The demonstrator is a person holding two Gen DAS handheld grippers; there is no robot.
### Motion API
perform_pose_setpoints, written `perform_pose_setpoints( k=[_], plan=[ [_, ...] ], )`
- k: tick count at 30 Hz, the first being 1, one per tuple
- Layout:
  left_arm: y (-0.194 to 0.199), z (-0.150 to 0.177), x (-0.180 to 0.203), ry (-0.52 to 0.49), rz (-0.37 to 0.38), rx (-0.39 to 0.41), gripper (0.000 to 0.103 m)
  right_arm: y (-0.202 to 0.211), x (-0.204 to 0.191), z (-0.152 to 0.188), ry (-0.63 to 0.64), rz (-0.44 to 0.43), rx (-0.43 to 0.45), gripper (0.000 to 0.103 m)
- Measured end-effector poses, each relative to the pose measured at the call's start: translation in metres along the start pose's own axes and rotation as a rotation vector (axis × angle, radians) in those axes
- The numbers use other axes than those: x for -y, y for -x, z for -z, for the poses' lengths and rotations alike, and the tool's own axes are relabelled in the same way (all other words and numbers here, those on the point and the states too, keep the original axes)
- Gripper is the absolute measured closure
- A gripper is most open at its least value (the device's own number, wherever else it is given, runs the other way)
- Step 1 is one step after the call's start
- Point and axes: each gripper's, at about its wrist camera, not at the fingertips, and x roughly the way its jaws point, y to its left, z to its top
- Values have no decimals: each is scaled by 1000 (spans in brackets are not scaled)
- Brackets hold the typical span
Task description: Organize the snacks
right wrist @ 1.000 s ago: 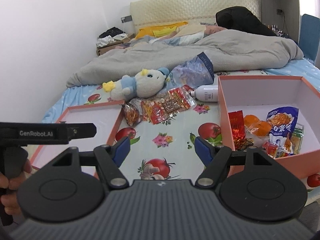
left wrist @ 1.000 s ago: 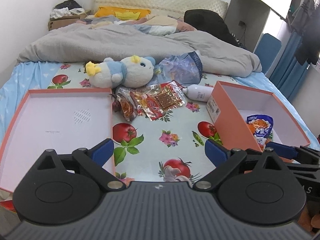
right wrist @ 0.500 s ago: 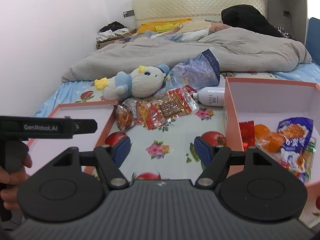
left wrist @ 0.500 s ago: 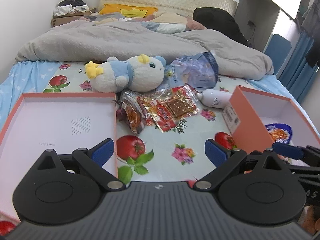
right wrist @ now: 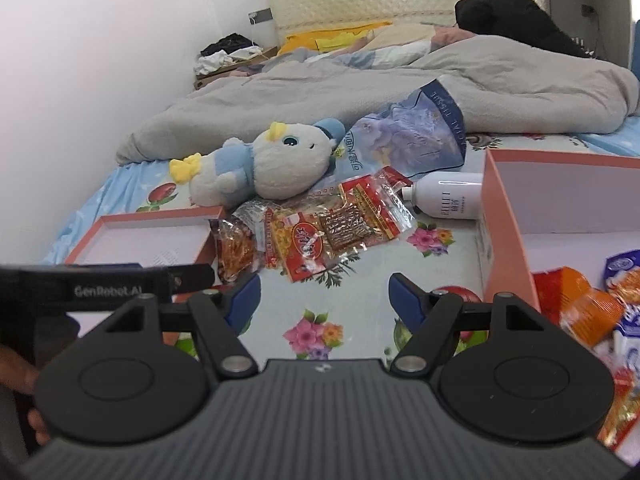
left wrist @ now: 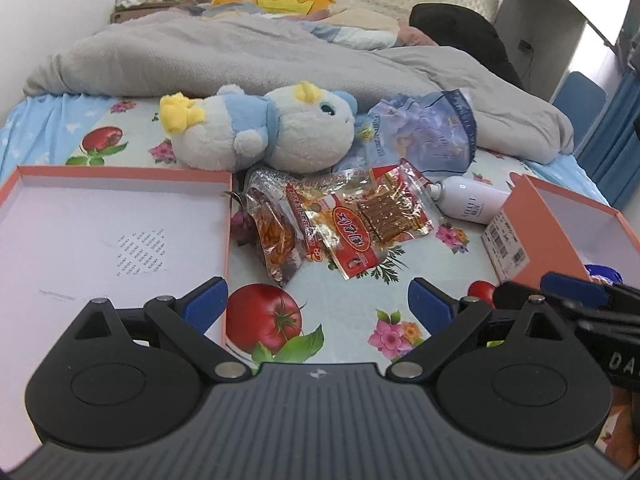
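left gripper (left wrist: 318, 304) and right gripper (right wrist: 323, 298) both hanging with fingers apart, nothing between; snack packets (left wrist: 340, 224) lying on the floral sheet (left wrist: 344, 308) — between the lid (left wrist: 120, 240) and the box (right wrist: 504, 216)

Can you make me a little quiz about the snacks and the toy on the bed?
1. True or false: the plush toy lies inside the lid.
2. Which lies nearest the red snack packet? A) white bottle B) yellow pillow C) chair
3. Fill in: both the left gripper and the right gripper have jaws that are ____, holding nothing.

Key: 1 false, it lies on the cloth behind the lid. 2 A. 3 open.
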Motion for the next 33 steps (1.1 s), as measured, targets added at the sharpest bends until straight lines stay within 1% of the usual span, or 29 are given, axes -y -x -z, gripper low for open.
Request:
perform_pose_setpoints(
  k=[3,4,5,8,12,15,18,19,21,23,24,26,30,33],
  plan=[
    [-16,-1,-2,12,15,-13,5,-17,3,-9,-9,-8,-4,30],
    [-19,0,-3,14,14,-17,6,-23,4,-11,-11,-8,-12,24],
    [-25,0,-3,19,6,-21,7,-30,5,-13,-13,-3,-21,13],
    [-43,1,-6,22,-6,-40,7,-47,10,-14,-31,-22,-37,12],
    [-61,2,-11,32,-13,-46,8,-68,20,-12,-98,-29,-73,12],
    [-73,4,-15,54,-14,-56,11,-84,27,-14,-148,-39,-85,12],
    [-84,4,-17,61,-24,-56,15,-103,31,-19,-169,-32,-100,12],
    [-87,4,-15,51,-33,-46,16,-109,32,-21,-173,-22,-107,12],
    [-92,2,-13,38,-47,-35,17,-127,34,-27,-187,35,-144,12],
    [-96,1,-11,28,-55,-26,21,-140,37,-33,-206,37,-143,12],
    [-100,0,-10,27,-60,-34,21,-146,36,-35,-199,57,-145,12],
    [-106,0,-12,36,-56,-44,29,-157,36,-39,-190,87,-147,12],
    [-111,0,-13,19,-87,-13,38,-179,36,-42,-169,87,-182,12],
    [-115,-2,-13,8,-119,8,48,-191,30,-40,-116,102,-184,12]
  ],
)
